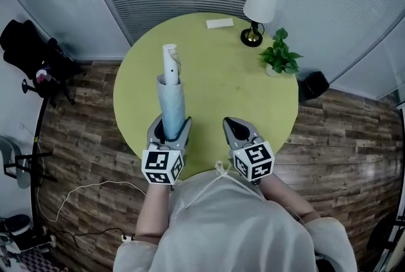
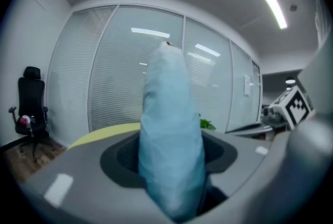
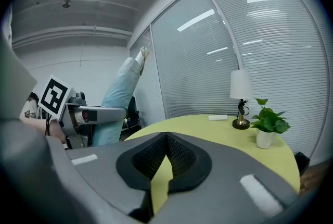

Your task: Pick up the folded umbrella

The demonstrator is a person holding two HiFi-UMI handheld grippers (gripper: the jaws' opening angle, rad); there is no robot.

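The folded umbrella (image 1: 171, 100), pale blue with a white handle at its far end, stands tilted up off the round yellow-green table (image 1: 215, 84). My left gripper (image 1: 169, 131) is shut on its lower end. In the left gripper view the umbrella (image 2: 169, 124) fills the gap between the jaws of that gripper (image 2: 171, 147). My right gripper (image 1: 235, 127) hovers over the table's near edge beside it, shut and holding nothing. The right gripper view shows its pads meeting at the tip (image 3: 165, 139), and the lifted umbrella (image 3: 120, 91) off to the left.
A white-shaded lamp (image 1: 259, 6), a small potted plant (image 1: 280, 55) and a flat white box (image 1: 219, 23) sit at the table's far side. A black office chair (image 1: 31, 49) stands to the left, a black bin (image 1: 314, 84) on the right. Cables lie on the wooden floor.
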